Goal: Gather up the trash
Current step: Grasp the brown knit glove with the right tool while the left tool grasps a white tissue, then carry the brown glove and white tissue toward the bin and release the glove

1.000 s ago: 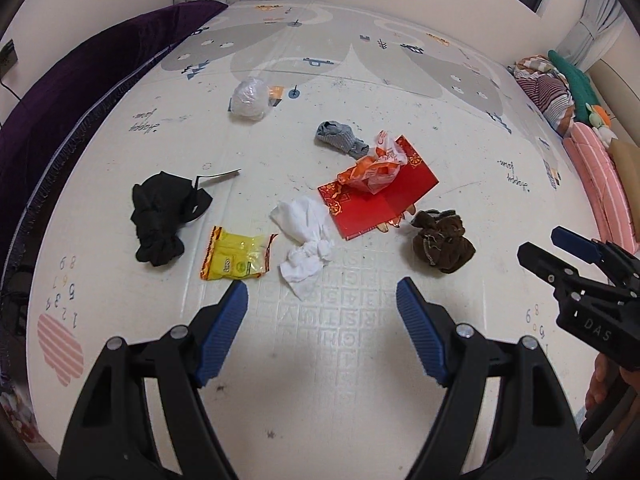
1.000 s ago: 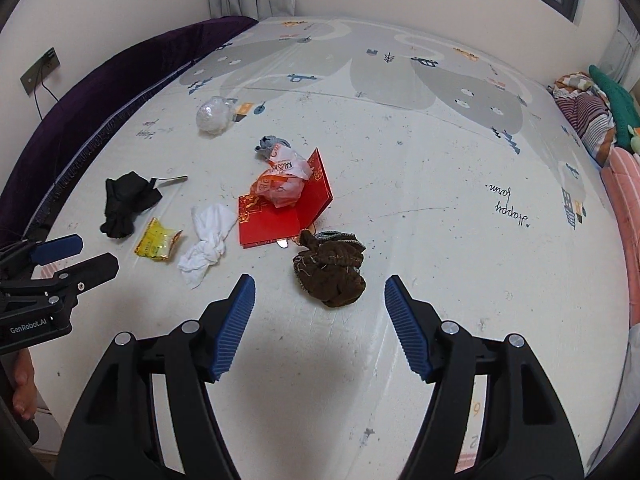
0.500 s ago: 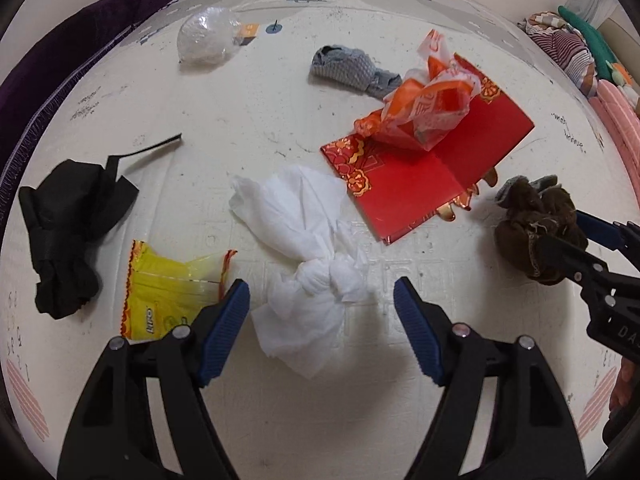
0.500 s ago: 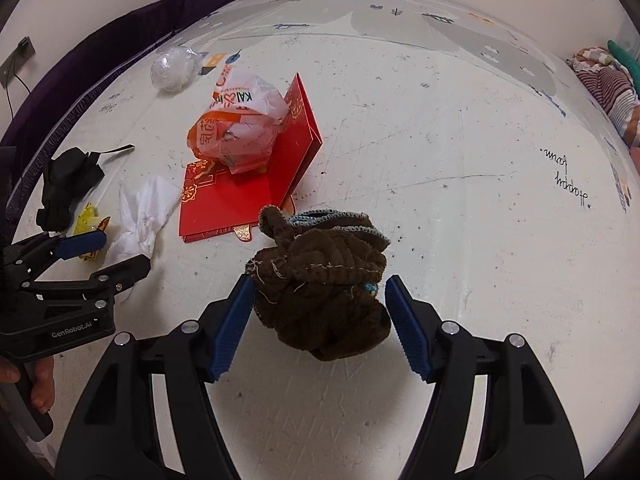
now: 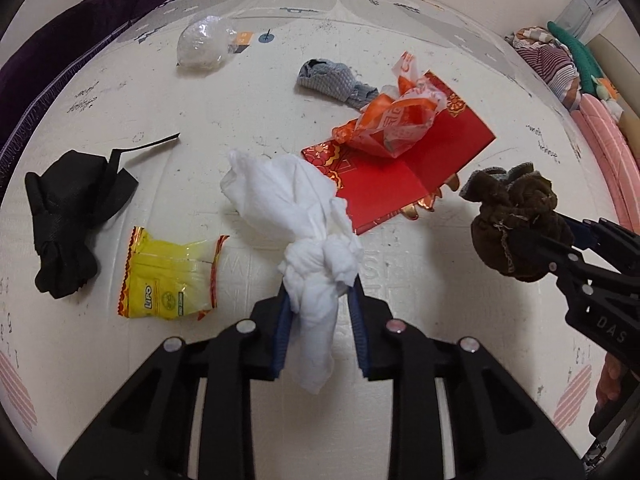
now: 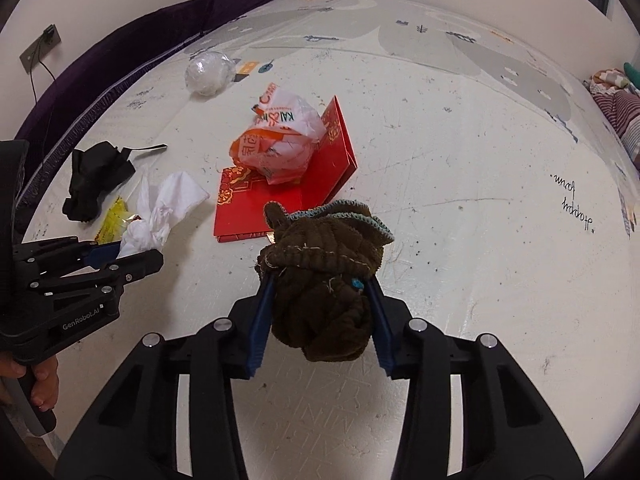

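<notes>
The left gripper (image 5: 320,316) is closing its blue-padded fingers on a knotted white tissue wad (image 5: 304,240). The right gripper (image 6: 318,320) is closing on a bunched brown knit cloth (image 6: 320,276), both over a scuffed foam floor mat (image 6: 460,208)

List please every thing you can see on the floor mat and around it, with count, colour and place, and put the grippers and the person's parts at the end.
knotted cloth: 1, white, between the left gripper's pads
bundled cloth: 1, brown, between the right gripper's pads
snack wrapper: 1, yellow, on the mat left of the white cloth
black cloth: 1, black, far left of the mat
red folder: 1, red, open, mat centre
plastic bag: 1, orange and white, on the folder
grey cloth: 1, grey, behind the folder
clear bag: 1, transparent, far side
floor mat: 1, cream, printed
left gripper: black, blue pads, closing
right gripper: black, blue pads, closing
hand: 1, on the left gripper's handle
</notes>
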A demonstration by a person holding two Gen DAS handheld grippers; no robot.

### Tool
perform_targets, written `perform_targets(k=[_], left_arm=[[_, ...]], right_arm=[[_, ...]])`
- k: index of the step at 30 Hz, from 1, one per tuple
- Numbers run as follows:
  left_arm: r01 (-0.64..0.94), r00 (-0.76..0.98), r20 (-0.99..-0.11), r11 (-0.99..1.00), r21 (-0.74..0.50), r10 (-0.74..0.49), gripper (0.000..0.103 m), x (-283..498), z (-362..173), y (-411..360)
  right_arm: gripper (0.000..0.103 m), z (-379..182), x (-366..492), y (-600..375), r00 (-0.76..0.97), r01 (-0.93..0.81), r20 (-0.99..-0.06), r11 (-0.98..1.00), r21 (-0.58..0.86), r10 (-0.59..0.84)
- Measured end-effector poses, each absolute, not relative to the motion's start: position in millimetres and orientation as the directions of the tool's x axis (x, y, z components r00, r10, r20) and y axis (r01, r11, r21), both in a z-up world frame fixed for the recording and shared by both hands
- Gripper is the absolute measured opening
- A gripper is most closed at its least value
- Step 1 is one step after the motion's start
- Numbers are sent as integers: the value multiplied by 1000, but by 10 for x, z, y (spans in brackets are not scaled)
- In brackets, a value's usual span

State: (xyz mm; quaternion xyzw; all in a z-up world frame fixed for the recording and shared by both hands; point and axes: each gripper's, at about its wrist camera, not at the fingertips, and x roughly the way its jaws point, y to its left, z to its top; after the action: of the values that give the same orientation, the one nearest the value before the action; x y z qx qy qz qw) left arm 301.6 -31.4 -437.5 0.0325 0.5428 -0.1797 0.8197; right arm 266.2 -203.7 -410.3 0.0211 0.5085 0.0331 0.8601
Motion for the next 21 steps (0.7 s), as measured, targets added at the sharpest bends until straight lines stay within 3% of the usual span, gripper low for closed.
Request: perform_targets(k=[12, 21], left_arm=[[212, 398, -884, 962, -172, -245, 27, 2302, -3470, 93], [-60, 475, -872, 984, -168, -120, 27, 1391, -2718, 847]], right_arm=[[42, -3124, 2260, -1710, 494, -187, -859, 981, 47, 135], [42, -2499, 1826, -1124, 466, -424, -846, 905, 43, 259]])
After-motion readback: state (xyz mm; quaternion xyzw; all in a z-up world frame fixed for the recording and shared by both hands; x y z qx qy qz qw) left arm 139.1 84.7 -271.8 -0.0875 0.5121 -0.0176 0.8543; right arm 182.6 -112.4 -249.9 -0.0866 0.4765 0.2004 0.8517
